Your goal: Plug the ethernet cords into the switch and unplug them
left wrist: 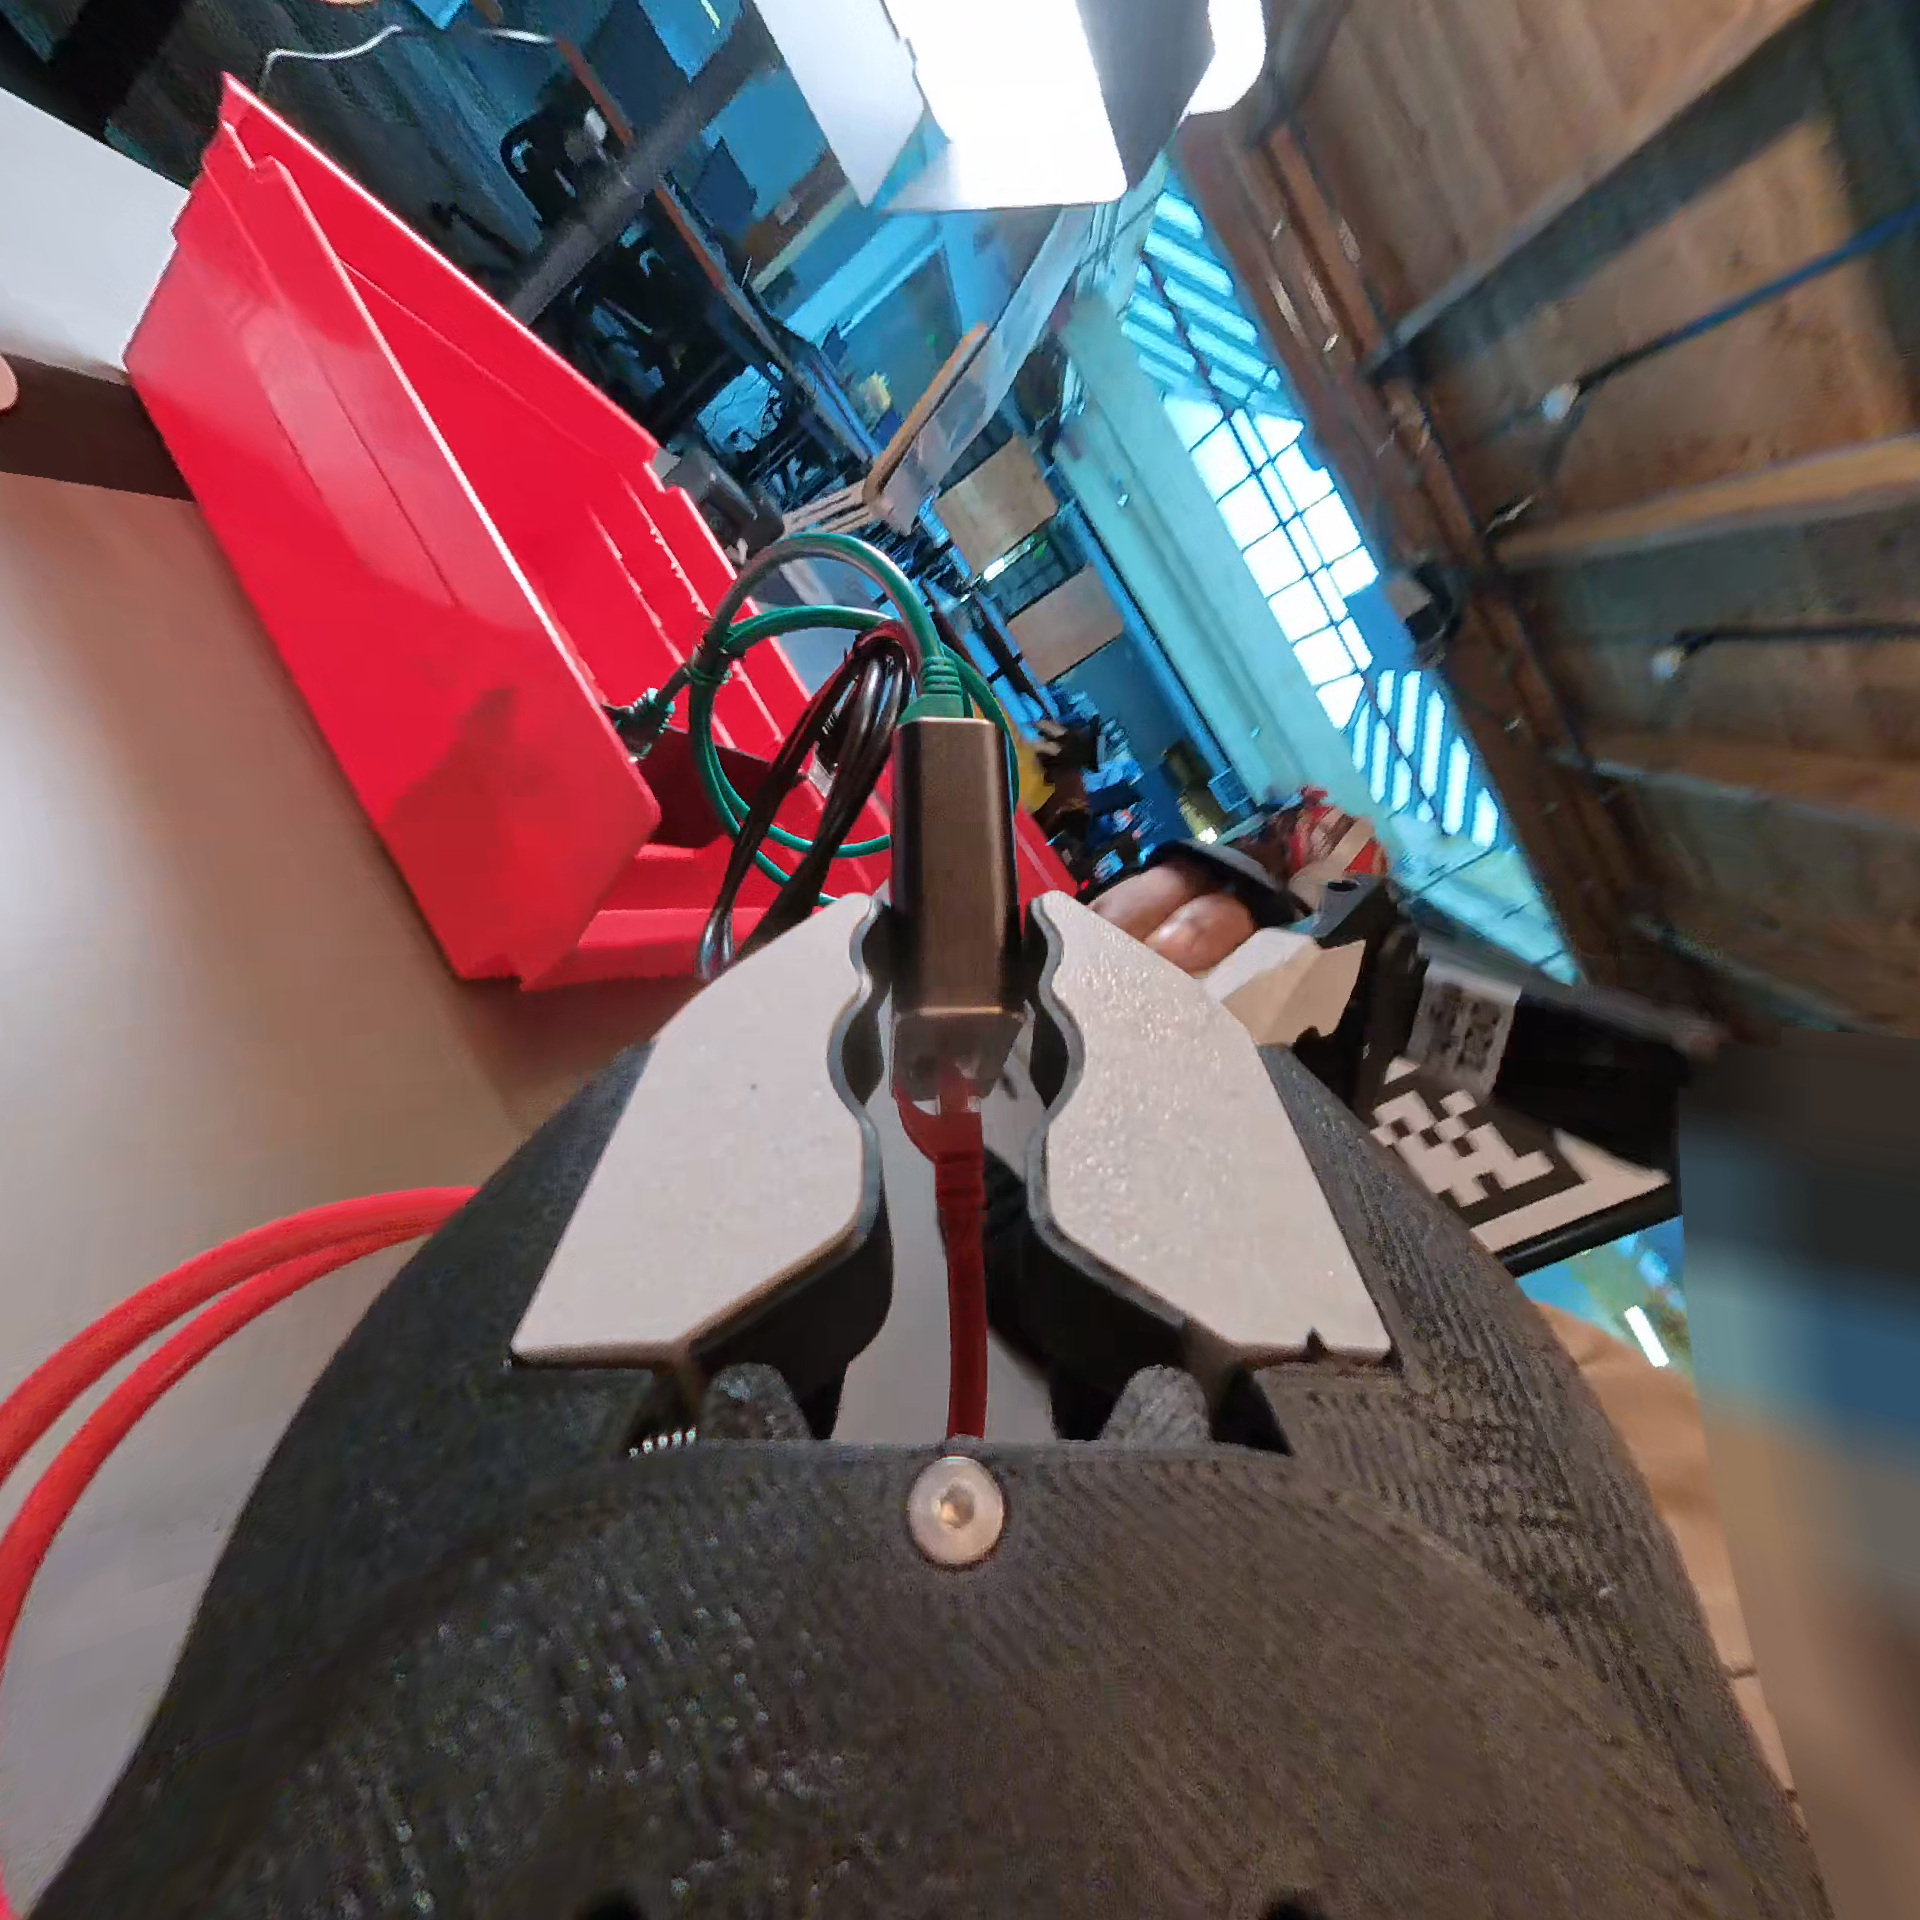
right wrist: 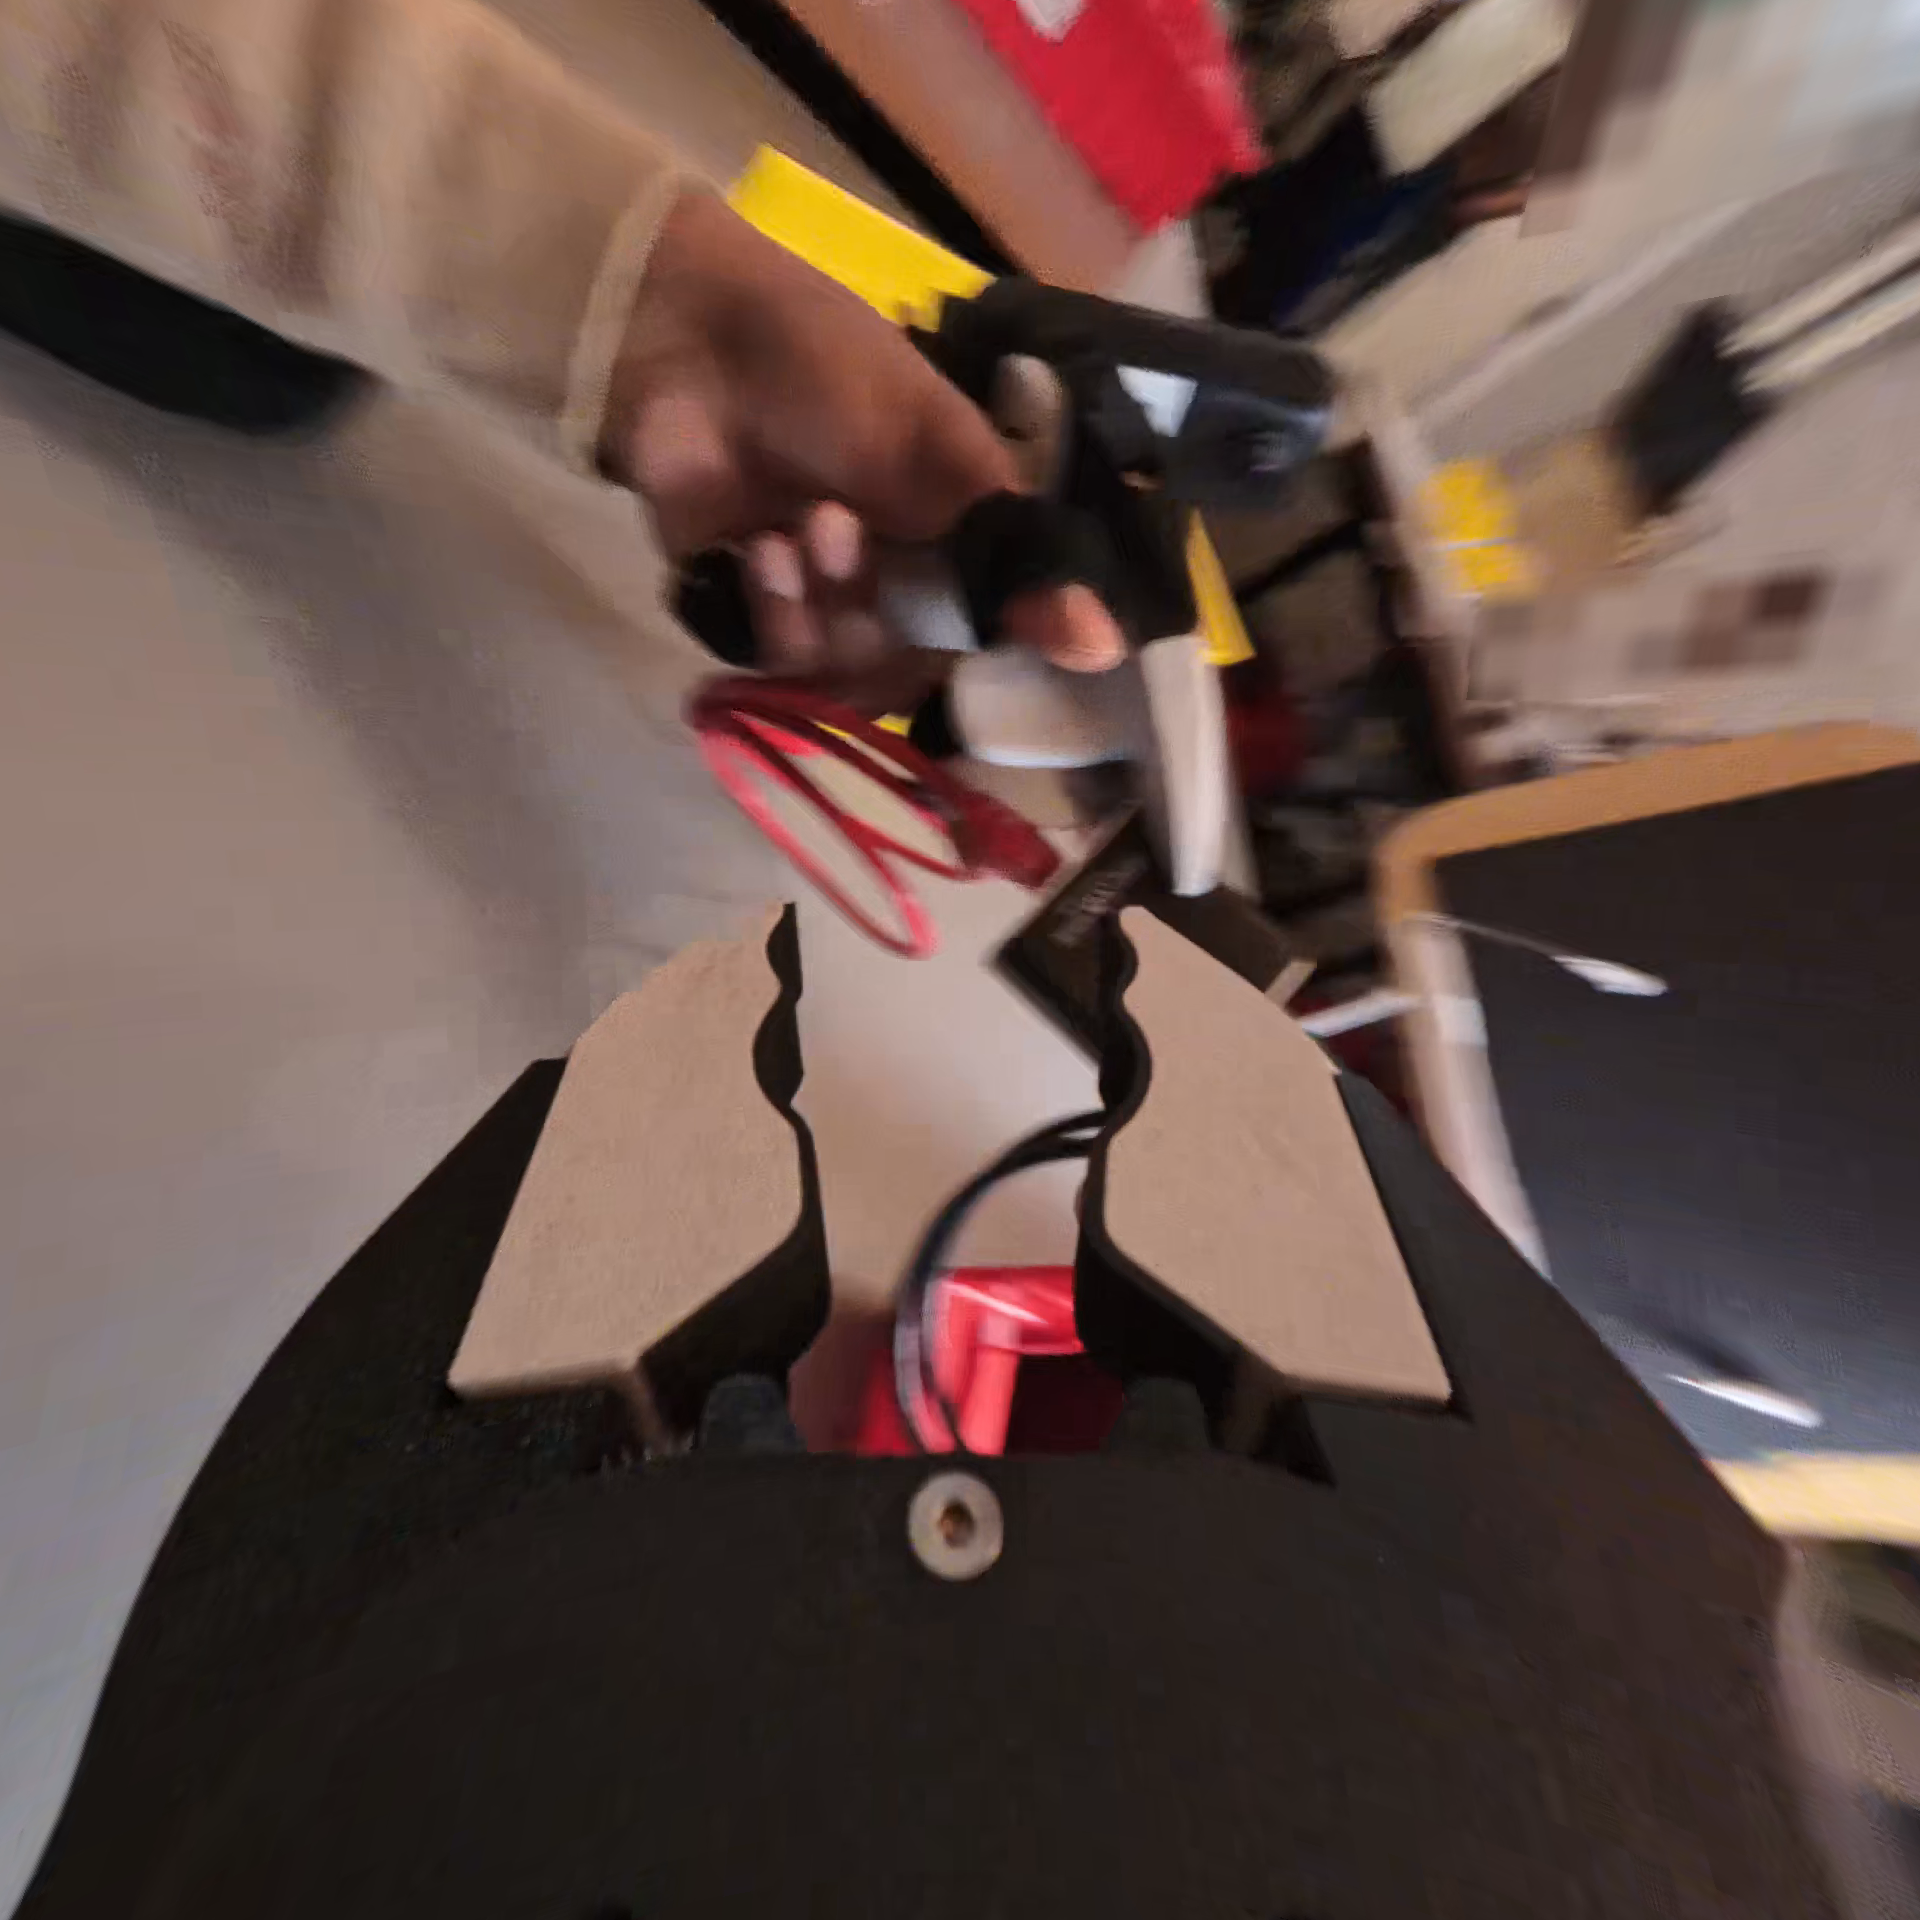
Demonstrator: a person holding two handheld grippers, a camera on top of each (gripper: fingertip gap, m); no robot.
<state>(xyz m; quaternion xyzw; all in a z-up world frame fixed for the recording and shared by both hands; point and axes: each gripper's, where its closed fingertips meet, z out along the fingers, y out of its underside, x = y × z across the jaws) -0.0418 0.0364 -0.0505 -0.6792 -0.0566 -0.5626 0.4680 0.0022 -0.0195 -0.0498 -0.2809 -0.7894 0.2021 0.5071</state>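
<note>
Gripping a small dark metal switch (left wrist: 951, 873) between its two grey fingers (left wrist: 748, 1132), the left tool (left wrist: 951, 961) is closed tight on the box near the fingertips, with the box pointing forward and away from the camera. A red cord (left wrist: 961, 1247) is plugged into the near end of the switch and runs back between the fingers, while more of it loops over the pale tabletop (left wrist: 260, 883) at lower left. A green cord (left wrist: 831, 644) is plugged into the far end and curls in loops beyond it, beside a bundled black cable (left wrist: 821, 769). A red bin (left wrist: 416, 582) lies just past those loops, its long side running along the tabletop's left part, so free room is mostly on the bare surface in front of it. In the left wrist view the other tool shows at right with a checkered marker plate (left wrist: 1496, 1153). The right tool (right wrist: 956, 971) stands open with a clear gap between its tan fingers (right wrist: 665, 1174) and has nothing in it. Its view is badly blurred. Ahead of it a hand (right wrist: 790, 447) in a pale sleeve (right wrist: 312, 187) grips a black and yellow handle, held above the tabletop, with red cord loops hanging under it. A black cable (right wrist: 997, 1174) and a red object show low between the right fingers. A dark panel with a pale wooden edge (right wrist: 1662, 1091) closes off the right side.
</note>
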